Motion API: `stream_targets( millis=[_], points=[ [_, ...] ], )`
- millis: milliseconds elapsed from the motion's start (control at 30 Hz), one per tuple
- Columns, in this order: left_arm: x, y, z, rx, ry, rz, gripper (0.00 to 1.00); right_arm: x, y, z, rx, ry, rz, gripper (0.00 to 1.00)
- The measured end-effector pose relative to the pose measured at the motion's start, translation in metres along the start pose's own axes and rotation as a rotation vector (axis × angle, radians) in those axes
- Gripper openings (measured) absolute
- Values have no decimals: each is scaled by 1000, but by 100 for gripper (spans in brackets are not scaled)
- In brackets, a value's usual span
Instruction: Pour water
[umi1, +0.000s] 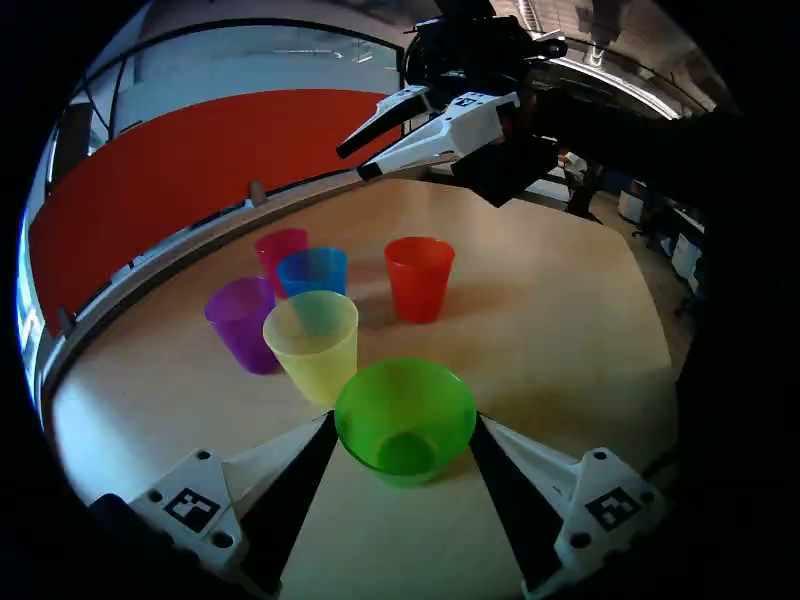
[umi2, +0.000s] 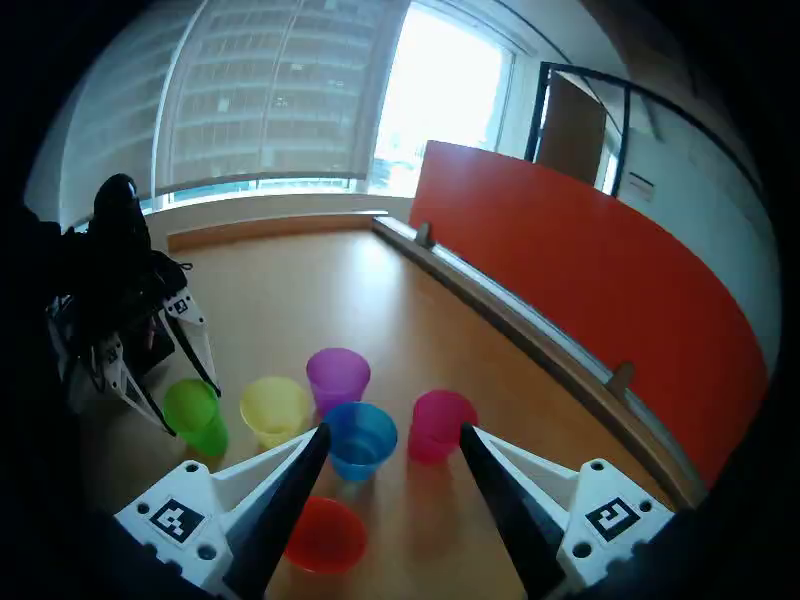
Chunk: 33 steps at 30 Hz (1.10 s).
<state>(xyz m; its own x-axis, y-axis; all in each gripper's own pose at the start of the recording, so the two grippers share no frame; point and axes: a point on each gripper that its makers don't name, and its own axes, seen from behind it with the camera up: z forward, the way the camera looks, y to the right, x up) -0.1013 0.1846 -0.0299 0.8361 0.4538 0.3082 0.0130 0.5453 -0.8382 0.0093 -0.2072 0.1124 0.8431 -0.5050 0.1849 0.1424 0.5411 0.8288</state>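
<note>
Left claw (umi1: 403, 420) clamps the upright green cup (umi1: 405, 398); right claw (umi2: 393, 430) wide, empty, blue cup (umi2: 360, 440) just ahead of it; pour judged not yet begun.

Worktop (umi1: 560, 310): pale wood, with a red partition (umi1: 180, 170) along one edge.
Cluster: purple cup (umi1: 243, 325), pink cup (umi1: 278, 248), blue cup (umi1: 313, 272) and yellow cup (umi1: 313, 350), upright and packed close.
Apart: red cup (umi1: 419, 280), upright.
Green cup (umi1: 405, 420): just beside the yellow one; contact with the worktop unclear.
</note>
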Motion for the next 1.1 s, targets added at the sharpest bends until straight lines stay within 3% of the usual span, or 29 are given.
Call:
stream_targets(
  millis=[600, 1100],
  points=[
    [3, -2, 3, 13, 17, 16, 89, -1, 1, 6, 0, -4, 1, 99],
    [8, 13, 2, -33, 34, 22, 87, -5, -3, 16, 21, -21, 2, 98]
  ],
)
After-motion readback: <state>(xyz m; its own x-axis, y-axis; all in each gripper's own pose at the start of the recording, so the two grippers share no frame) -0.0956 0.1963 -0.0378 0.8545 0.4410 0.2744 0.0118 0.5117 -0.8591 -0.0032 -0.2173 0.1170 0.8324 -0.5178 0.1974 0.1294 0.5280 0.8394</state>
